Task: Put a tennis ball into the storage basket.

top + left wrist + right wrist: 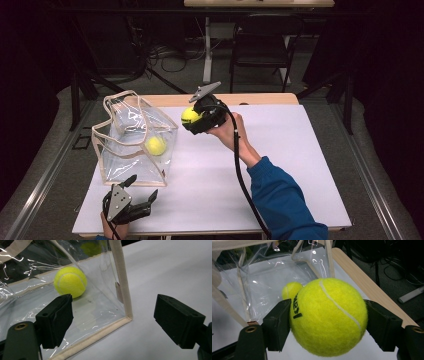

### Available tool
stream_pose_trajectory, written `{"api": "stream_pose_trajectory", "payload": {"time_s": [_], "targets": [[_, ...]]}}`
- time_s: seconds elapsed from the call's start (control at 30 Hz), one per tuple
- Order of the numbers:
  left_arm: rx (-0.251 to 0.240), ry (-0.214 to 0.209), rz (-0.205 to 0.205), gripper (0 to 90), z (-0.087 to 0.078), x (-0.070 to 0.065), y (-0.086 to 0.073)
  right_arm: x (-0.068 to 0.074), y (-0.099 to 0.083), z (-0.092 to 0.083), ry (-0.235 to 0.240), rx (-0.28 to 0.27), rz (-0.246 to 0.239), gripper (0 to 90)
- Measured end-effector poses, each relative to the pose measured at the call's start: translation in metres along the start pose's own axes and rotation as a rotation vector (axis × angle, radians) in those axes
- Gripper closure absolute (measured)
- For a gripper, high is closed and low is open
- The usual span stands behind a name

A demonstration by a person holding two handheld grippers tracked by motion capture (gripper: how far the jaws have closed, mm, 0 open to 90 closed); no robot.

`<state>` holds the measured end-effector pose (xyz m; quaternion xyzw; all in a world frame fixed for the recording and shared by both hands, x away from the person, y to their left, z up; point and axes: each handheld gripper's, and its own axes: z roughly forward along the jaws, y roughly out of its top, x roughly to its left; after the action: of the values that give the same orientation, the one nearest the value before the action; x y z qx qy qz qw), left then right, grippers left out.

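- The white table (280, 165) takes up most of what I see from the high view, with a strip of bare wood along its far edge.
- On its left half stands the clear plastic bag (131, 142), upright, with cream fabric trim and handles, its mouth open at the top. In my left gripper view a near bottom corner of the bag (126, 315) sits between the two jaws, and the pads are off it on both sides.
- My right gripper (191, 118) is up above the table just right of the bag's upper edge, held by a hand with a blue sleeve (285, 200) behind it. Its jaws are clamped on a held tennis ball (328, 316), one pad pressed to each side, black lettering facing the left pad.
- My left gripper (142, 189) is at the near left corner of the table, close to the bag's near bottom edge. Its jaws stand wide and grip nothing.
- A second tennis ball (155, 145) lies inside the bag on its floor, toward the right side; I see it through the plastic in both gripper views as well.
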<state>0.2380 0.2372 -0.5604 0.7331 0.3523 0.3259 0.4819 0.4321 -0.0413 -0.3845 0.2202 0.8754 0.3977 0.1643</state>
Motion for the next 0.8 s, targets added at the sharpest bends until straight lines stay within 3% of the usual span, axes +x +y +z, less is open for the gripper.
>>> {"api": "stream_pose_trajectory", "payload": {"time_s": [0.8], "targets": [[0.003, -0.001, -0.003, 16.0, 0.0007, 0.0, 0.0, -0.0007, 0.005, 0.0026, -0.016, -0.031, -0.001, 25.9]]}}
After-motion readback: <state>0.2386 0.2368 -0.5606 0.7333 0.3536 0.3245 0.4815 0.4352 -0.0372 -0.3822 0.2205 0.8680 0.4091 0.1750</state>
